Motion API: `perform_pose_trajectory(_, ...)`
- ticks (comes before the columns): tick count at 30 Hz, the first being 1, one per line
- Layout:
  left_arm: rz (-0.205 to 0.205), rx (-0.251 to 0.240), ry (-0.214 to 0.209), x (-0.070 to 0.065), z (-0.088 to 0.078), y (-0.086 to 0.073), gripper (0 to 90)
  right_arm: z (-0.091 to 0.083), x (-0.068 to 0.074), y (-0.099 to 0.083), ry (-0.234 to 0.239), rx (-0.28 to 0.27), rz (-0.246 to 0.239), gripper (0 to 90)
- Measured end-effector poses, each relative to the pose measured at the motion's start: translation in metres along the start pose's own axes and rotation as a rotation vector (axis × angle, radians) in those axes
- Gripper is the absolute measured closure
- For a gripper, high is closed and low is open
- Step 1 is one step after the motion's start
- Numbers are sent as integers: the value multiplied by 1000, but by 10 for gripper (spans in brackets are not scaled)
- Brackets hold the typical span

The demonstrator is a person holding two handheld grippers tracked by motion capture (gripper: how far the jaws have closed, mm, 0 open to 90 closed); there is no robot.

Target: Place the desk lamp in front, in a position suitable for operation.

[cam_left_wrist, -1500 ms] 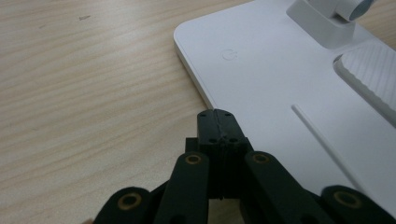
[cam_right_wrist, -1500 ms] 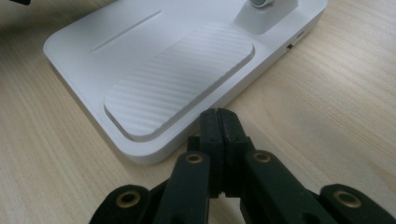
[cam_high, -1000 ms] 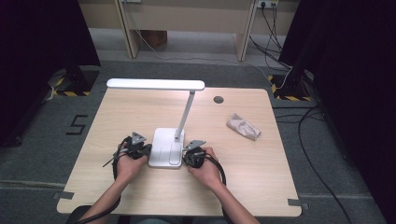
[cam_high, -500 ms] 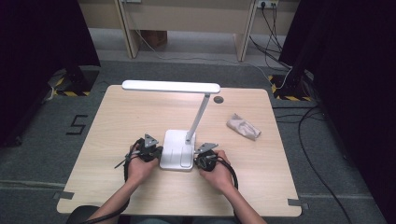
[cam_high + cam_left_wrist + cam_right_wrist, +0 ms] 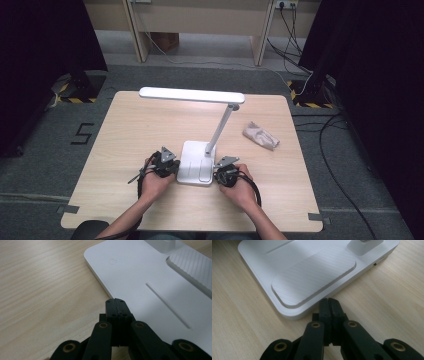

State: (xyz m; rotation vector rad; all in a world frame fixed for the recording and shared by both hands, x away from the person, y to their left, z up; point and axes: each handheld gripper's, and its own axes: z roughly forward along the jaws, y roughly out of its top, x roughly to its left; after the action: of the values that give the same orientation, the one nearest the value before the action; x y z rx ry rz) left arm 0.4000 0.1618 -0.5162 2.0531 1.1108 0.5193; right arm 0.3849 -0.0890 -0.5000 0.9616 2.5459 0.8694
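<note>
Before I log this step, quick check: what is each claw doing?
Left claw: shut, empty, tips at the lamp base edge.
Right claw: shut, empty, tips against the base's side.

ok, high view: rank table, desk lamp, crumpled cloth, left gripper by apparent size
1. Table, by far the largest.
2. Desk lamp: long head bar, arm and flat base.
3. Crumpled cloth and left gripper look about alike; the gripper is partly covered by the hand, so no ranking between them.
</note>
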Motion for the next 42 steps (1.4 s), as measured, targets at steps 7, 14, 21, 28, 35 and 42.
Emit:
perform_pose_trajectory(7,14,0,-8,-5,0,0,899,-3,-4,-3,-12,4,2,900)
perform_pose_trajectory(14,19,-4,-17,-6,-1,-1,881,-6,-4,-6,-10,10,-3,876)
perform_pose_trajectory(21,1,-45,-5,0,-12,-5,649,-25,-34,-7,-81,-21,35,646)
perform_pose_trajectory(28,-65,-74,28,11,-27,-7,463,-46,-88,-12,-214,-46,124,546)
perform_pose_trajectory(35,-83,-93,14,14,-42,-15,427,-45,-138,-8,-303,-43,176,470)
perform_pose_trajectory(42,-87,-96,-4,10,-45,-23,421,-31,-175,-1,-363,-32,205,399)
